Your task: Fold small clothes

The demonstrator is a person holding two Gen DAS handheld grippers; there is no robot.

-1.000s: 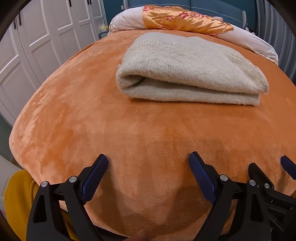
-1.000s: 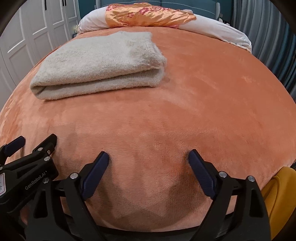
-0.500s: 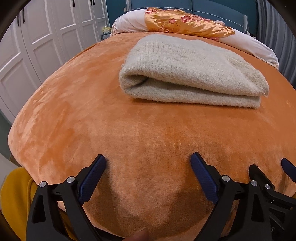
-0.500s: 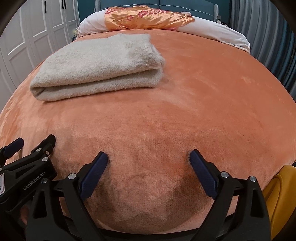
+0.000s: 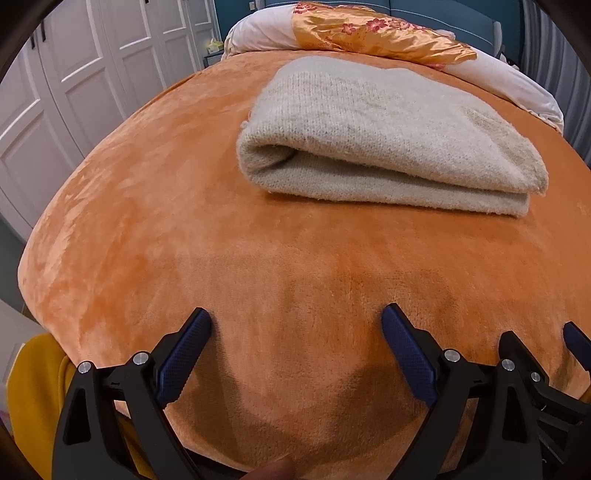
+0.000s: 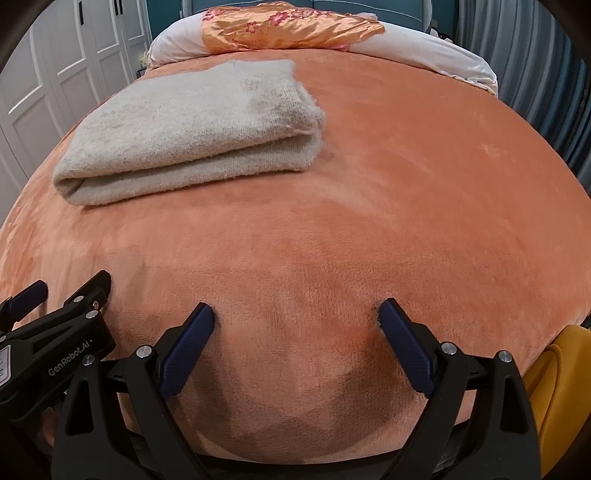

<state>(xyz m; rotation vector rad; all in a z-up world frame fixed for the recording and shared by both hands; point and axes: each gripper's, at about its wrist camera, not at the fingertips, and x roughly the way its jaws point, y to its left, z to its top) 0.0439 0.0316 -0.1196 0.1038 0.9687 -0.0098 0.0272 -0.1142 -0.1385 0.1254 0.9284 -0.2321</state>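
A cream knitted garment (image 5: pixel 388 129) lies folded in a thick rectangle on the orange blanket (image 5: pixel 184 221), ahead of both grippers. In the right wrist view the same folded garment (image 6: pixel 195 125) sits up and to the left. My left gripper (image 5: pixel 295 325) is open over bare blanket near the bed's front edge, nothing between its blue pads. My right gripper (image 6: pixel 295 317) is open too, close beside the left one, and empty. The left gripper's fingers (image 6: pixel 55 321) show at the lower left of the right wrist view.
A white pillow under an orange floral satin cloth (image 5: pixel 376 33) lies at the head of the bed. White wardrobe doors (image 5: pixel 74 74) stand to the left, a grey curtain (image 6: pixel 535 74) to the right. Yellow fabric (image 6: pixel 554 387) hangs off the bed's near edge.
Both grippers have edged slightly forward and up; the folded garment appears a little lower and closer in both views. Jaws stay open.
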